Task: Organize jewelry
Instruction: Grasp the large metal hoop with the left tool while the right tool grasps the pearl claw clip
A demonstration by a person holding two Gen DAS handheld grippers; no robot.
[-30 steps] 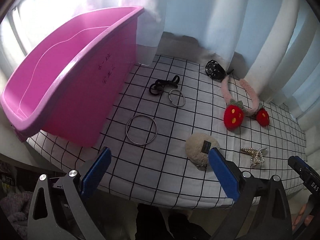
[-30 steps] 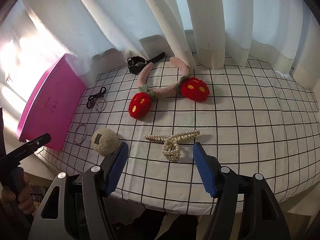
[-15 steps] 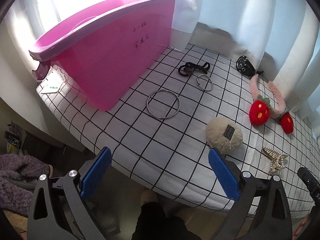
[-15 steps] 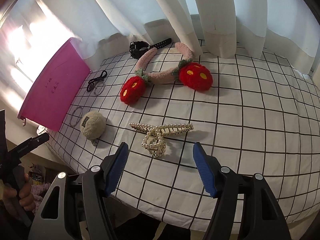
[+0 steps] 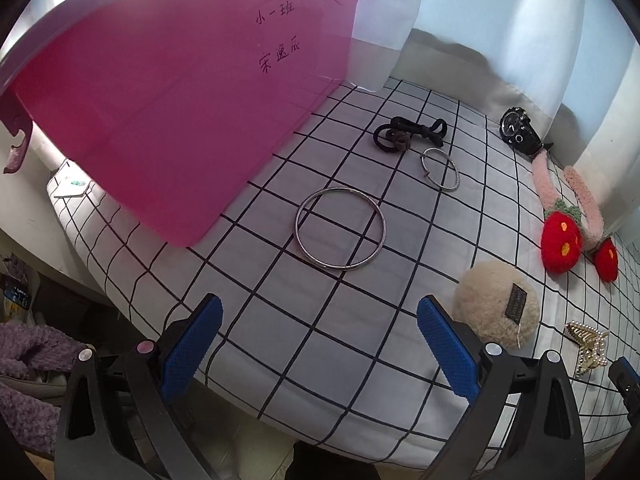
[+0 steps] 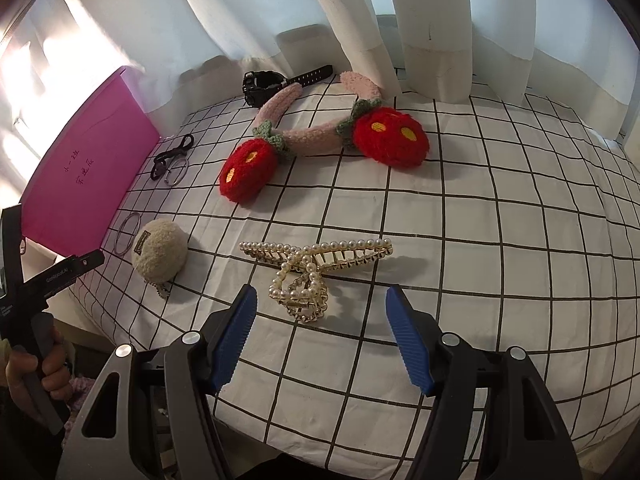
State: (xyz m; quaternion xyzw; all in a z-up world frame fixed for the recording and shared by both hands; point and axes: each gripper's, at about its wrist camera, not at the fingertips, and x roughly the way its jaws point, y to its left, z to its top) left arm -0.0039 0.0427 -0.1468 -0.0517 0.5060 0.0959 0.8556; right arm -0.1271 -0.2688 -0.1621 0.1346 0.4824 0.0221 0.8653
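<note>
The left tongs [image 5: 318,346] are hovering with jaws spread wide and gripping nothing, above the near edge of the worktop [image 5: 360,364], which is carrying a white cloth with a black grid. Directly ahead of them, a large silver bangle [image 5: 340,228] is lying flat on the cloth. Beyond it, a smaller silver ring [image 5: 440,169] is lying just beside a tangle of black hair ties [image 5: 408,136]. A pink plastic bin [image 5: 168,112] with handwritten characters on its wall is standing to the left of the bangle. A beige fluffy pom-pom [image 5: 494,308] is sitting near the right blue pad.

The right tongs [image 6: 322,336] are also standing spread and empty, positioned just short of a pearl hair claw [image 6: 314,266], which is lying on the cloth between and slightly ahead of the two blue pads. Farther back, a pink fuzzy headband with two red strawberries [image 6: 320,136] is resting on the cloth, its far end touching a black wristwatch [image 6: 266,82]. White curtains [image 6: 432,20] are hanging behind the worktop. At the left edge of the right wrist view, a hand [image 6: 34,364] is holding the handle of the other tool.
</note>
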